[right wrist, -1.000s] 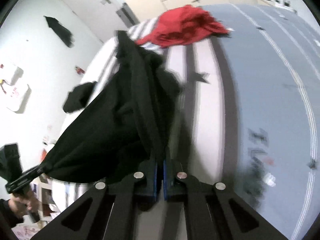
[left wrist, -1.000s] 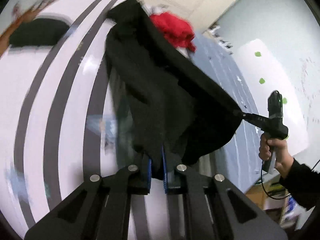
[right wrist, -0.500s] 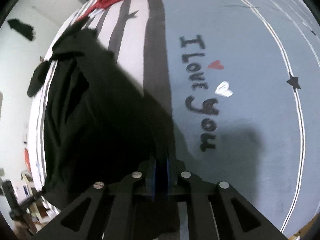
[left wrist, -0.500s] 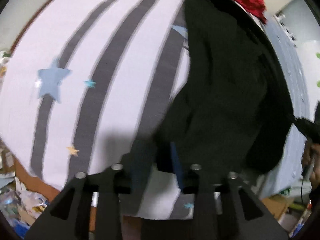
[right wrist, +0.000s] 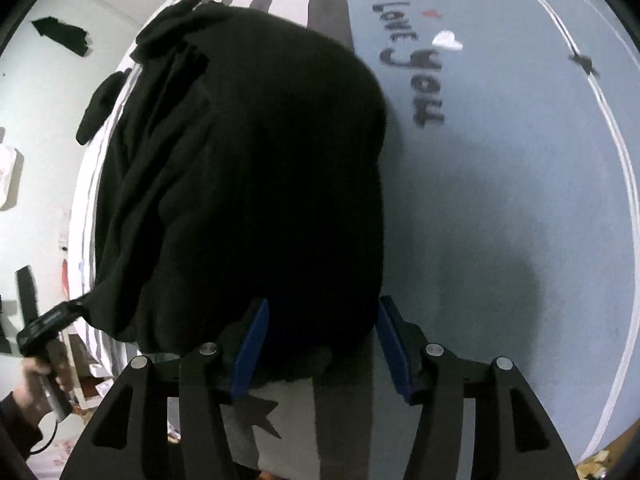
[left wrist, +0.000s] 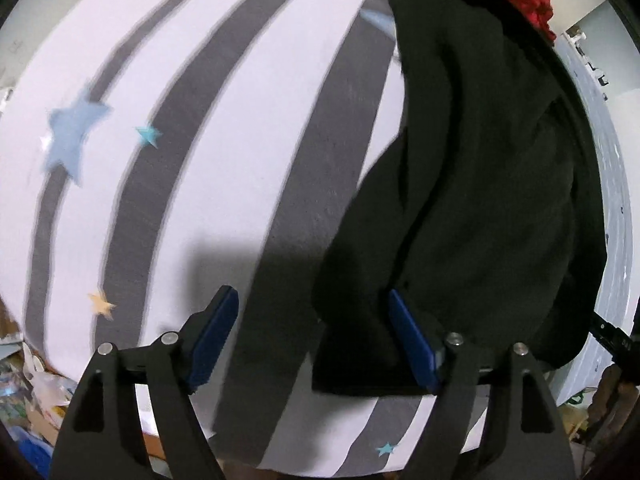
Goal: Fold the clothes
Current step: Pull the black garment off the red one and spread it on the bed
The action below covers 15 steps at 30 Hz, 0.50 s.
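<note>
Left wrist view: the left gripper (left wrist: 312,336) is opening, its jaws apart; the black garment (left wrist: 480,184) lies on the striped bedcover (left wrist: 248,128), its corner against the right pad; right wrist view: the right gripper (right wrist: 318,346) is opening over the garment's near edge, spread on the bed.

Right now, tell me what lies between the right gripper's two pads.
In the right wrist view, the near edge of the black garment lies between the right gripper's opening pads; neither presses it. Beneath shows the striped bedcover.
</note>
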Tool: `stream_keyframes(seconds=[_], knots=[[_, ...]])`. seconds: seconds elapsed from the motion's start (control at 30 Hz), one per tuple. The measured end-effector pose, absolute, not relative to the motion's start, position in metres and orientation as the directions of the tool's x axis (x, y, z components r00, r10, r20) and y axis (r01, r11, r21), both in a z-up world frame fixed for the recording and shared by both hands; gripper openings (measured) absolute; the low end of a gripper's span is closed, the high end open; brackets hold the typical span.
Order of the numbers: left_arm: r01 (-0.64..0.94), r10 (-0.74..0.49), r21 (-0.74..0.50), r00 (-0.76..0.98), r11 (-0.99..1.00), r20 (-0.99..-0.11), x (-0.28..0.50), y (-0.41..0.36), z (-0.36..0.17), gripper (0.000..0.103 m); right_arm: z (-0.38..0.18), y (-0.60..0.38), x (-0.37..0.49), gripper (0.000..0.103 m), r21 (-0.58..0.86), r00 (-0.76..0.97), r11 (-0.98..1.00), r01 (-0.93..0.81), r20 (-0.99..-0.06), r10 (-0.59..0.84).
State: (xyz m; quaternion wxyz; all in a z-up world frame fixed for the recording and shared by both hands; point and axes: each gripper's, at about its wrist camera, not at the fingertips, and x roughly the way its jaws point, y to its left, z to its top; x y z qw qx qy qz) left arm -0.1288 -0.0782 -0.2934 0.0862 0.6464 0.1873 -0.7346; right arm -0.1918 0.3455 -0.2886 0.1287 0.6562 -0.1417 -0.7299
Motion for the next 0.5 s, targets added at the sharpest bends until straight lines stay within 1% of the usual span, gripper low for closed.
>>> stream_keyframes(seconds=[0.17,0.3,0.43,0.5], knots=[[0.355,0.132,-0.203,-0.213,-0.913,-0.968,-0.120,-0.077,-0.298,0.075,-0.307,0.343,-0.188,0.054,0.409,-0.167,-0.910,-0.069,-0.904,-0.393],[0.292,0.189,-0.264,-0.260,-0.919,-0.947,-0.114,-0.077,-0.291,0.075,-0.312,0.341,-0.180,0.059,0.428,-0.246,-0.897,-0.112,-0.886,-0.393],[0.211,0.256,-0.323,-0.291,-0.922,-0.922,-0.112,-0.072,-0.282,0.075,-0.310,0.339,-0.179,0.060,0.407,-0.256,-0.909,-0.095,-0.892,-0.373],[0.171,0.263,-0.323,-0.300,-0.931,-0.917,-0.112,-0.069,-0.281,0.075,-0.311,0.348,-0.177,0.060,0.407,-0.264,-0.902,-0.146,-0.894,-0.361]])
